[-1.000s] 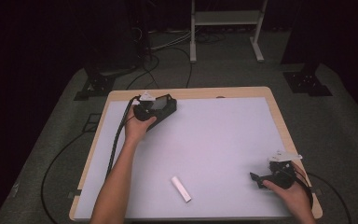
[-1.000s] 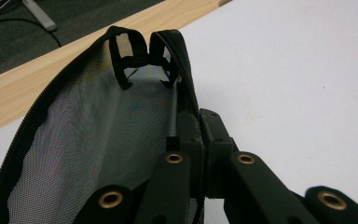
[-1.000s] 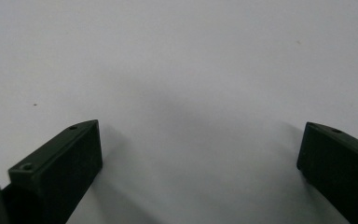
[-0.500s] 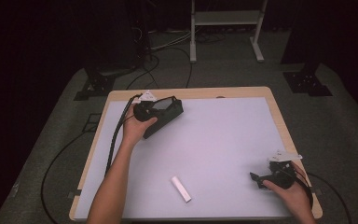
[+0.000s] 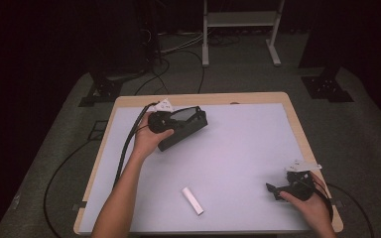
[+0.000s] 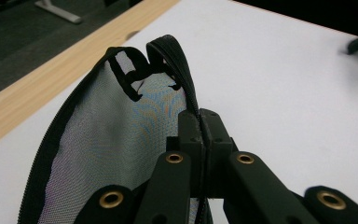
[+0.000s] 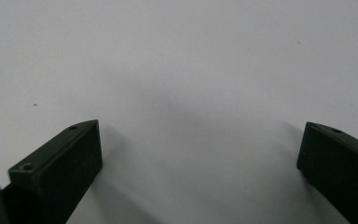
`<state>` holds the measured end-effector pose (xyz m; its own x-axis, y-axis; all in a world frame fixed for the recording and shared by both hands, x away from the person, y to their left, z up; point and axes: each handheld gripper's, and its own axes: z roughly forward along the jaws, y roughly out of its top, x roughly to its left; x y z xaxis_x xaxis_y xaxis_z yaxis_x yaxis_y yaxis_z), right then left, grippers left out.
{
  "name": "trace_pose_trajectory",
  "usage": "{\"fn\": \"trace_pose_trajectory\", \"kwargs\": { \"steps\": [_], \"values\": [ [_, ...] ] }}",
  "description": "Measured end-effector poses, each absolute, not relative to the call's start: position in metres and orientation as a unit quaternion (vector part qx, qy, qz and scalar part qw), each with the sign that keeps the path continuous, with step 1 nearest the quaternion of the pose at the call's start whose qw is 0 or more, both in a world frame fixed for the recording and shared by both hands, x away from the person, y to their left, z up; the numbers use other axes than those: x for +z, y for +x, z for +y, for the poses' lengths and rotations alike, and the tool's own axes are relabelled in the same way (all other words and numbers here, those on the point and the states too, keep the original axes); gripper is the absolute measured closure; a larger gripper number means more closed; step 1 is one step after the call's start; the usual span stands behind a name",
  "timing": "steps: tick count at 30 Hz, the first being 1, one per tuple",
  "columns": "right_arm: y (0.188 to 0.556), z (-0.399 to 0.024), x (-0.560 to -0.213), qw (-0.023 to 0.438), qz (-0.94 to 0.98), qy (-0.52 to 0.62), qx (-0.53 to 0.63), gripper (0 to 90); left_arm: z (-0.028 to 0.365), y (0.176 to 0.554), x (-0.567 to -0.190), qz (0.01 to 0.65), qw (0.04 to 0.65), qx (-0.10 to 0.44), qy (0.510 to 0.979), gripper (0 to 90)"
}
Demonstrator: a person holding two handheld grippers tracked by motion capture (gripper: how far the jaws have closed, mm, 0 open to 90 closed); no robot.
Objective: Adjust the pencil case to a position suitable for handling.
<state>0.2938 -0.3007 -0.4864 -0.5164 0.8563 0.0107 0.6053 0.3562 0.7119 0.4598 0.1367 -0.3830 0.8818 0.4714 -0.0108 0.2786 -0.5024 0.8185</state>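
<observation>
mesh pouch [image 5: 183, 127] hangs from my left tongs [image 6: 200, 135], lifted off the far-left part of the surface [image 5: 238, 148], and i judge that grip is the weak spot. the jaws are clenched flat together on the zipper edge [image 6: 186, 79] alone, a thin strip of tape and teeth, so the bag's weight could drag it out sideways if i swing or tilt the hand. the mesh panel [image 6: 107, 135] sags away to the left of those tongs, and the black loop [image 6: 128, 77] just beyond the jaw tips could snag on something. my right tongs [image 7: 200, 154] are spread wide, gripping nothing, low over bare white surface; in the high view they sit well apart from the pouch at the near-right corner. a small white stick [image 5: 192, 200] lies on the surface between the two tongs, nearer my right ones. if that is meant to go in the pouch, i see a risk: with just one edge pinched the mouth may not gape enough, and reaching across could knock the stick away.
</observation>
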Motion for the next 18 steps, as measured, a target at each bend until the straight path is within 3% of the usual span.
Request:
{"fn": "trace_pose_trajectory", "kwargs": {
  "steps": [18],
  "values": [
    [0.294, -0.301, -0.486, 0.186, 0.802, 0.455, 0.338, 0.0, 0.106, 0.428, -0.38, 0.136, 0.446, 0.07, 0.882, 88.9]
  ]
}}
